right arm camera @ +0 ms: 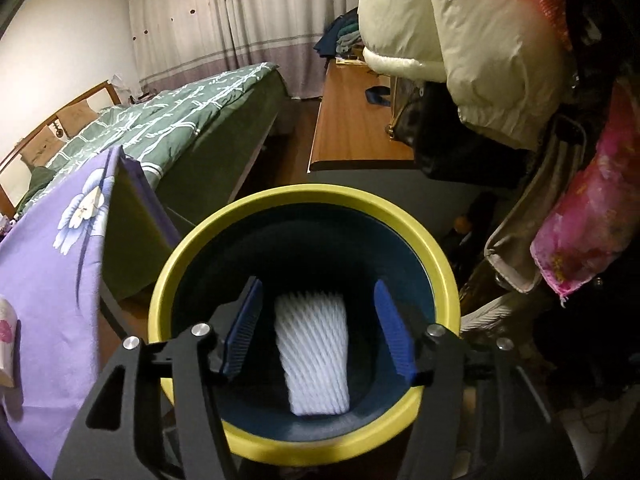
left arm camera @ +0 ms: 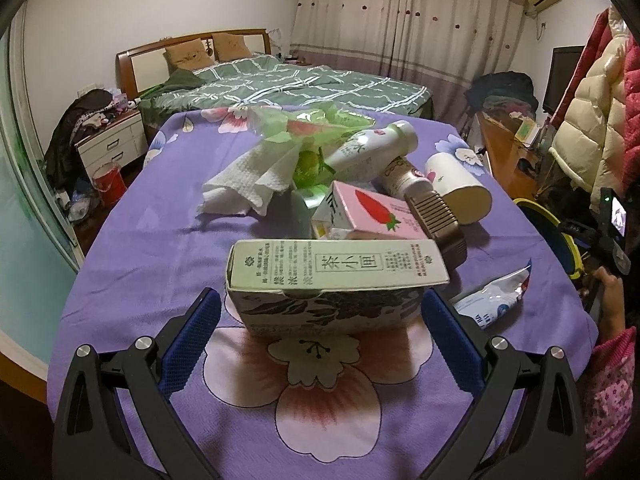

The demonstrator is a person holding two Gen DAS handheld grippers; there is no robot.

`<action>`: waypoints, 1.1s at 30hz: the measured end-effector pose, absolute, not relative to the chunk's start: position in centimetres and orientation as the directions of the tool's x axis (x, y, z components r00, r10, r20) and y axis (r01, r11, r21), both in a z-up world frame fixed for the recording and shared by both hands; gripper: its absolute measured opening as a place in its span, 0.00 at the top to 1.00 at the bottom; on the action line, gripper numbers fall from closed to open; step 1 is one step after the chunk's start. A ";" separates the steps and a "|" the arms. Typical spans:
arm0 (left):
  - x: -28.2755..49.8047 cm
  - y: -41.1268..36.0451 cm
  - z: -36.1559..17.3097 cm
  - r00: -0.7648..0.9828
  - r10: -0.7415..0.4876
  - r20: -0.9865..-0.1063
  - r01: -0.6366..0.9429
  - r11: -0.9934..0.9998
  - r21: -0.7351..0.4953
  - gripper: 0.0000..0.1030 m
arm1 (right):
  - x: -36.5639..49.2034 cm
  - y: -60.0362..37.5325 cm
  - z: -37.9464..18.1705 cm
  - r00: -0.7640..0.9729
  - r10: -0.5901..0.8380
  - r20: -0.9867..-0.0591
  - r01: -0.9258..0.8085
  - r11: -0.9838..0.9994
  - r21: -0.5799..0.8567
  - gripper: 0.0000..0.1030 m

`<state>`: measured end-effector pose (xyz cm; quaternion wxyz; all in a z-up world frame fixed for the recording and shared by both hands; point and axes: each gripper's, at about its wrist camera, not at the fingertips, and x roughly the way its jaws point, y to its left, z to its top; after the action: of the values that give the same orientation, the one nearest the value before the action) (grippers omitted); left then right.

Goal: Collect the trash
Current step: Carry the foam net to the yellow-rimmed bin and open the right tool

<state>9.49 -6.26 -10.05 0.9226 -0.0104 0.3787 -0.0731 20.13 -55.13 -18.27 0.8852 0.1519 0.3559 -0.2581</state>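
Left tongs stand spread around a tea box lying crosswise on the purple-clothed counter, pads apparently not yet touching. Right tongs, also spread and empty, hover over the yellow-rimmed bin, white foam netting inside.

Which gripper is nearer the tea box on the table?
Left. The left gripper has its open fingers on either side of the tea box. The right gripper is open over the trash bin, off the table.

Open bin mouth below; tea box between spread fingers.
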 end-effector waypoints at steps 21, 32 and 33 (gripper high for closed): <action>10.8 -3.1 -12.2 0.683 -0.031 -0.730 0.027 0.999 -0.016 0.04 | 18.8 -53.1 -16.1 0.664 -0.315 -0.678 0.523 0.844 0.119 0.42; 13.2 -0.1 -13.7 0.662 0.065 -0.747 -0.104 0.995 -0.005 0.04 | 19.0 -52.4 -15.9 0.675 -0.303 -0.673 0.501 0.857 0.117 0.42; 13.7 0.3 -13.9 0.656 0.078 -0.750 -0.120 0.993 -0.002 0.04 | 19.1 -52.3 -15.9 0.675 -0.302 -0.673 0.500 0.858 0.117 0.42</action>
<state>13.67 0.28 -13.87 0.9097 -0.0256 0.4110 0.0544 19.09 -52.33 -15.88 0.9033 0.1475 0.3361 -0.2221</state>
